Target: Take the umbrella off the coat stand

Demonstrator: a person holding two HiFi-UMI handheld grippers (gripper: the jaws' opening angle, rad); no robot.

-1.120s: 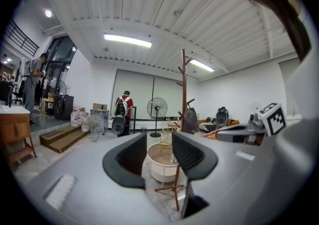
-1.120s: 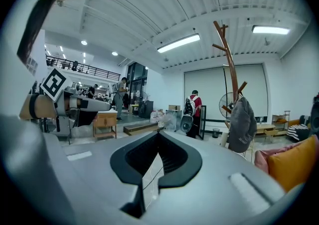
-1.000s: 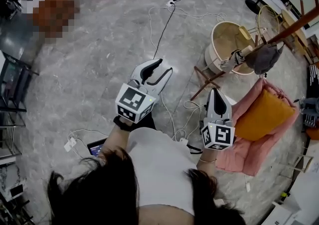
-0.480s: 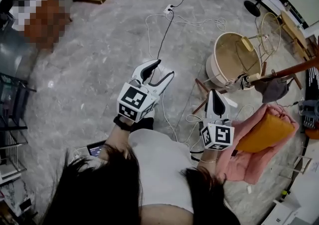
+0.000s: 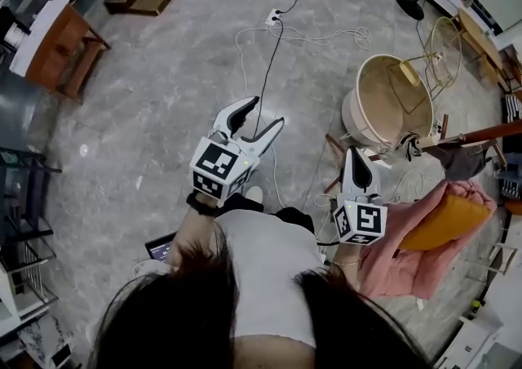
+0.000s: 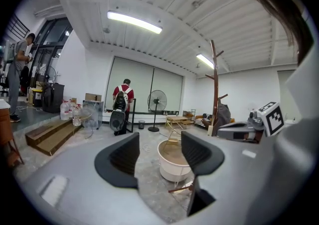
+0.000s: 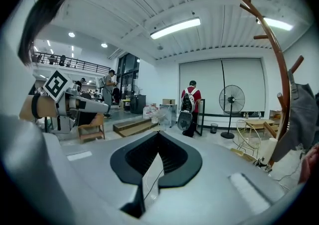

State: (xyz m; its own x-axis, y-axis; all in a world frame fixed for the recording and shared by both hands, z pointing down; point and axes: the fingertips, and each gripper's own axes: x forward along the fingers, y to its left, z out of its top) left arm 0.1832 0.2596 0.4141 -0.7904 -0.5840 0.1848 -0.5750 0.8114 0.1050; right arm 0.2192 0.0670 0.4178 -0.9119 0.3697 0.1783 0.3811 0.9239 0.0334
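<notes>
The brown wooden coat stand (image 5: 481,132) leans across the right edge of the head view; it stands upright in the left gripper view (image 6: 215,89) and the right gripper view (image 7: 276,69). What looks like a folded umbrella (image 5: 405,145) with a pale handle hangs low on it, beside a grey cloth item (image 5: 465,162) (image 7: 301,114). My left gripper (image 5: 263,114) is held over the floor, left of the stand; its jaws are opening with nothing between them. My right gripper (image 5: 352,157) is shut and empty, its tip short of the umbrella.
A beige round tub (image 5: 387,106) and a wire chair (image 5: 424,57) stand beyond the coat stand. A pink cloth with an orange cushion (image 5: 444,220) lies to the right. Cables (image 5: 269,41) cross the floor ahead. A person in a red top (image 6: 122,99) stands far off by a fan.
I have walked forward, so the tub and the coat stand now lie closer to both grippers. The left gripper's jaws have spread wider. The right gripper stayed shut.
</notes>
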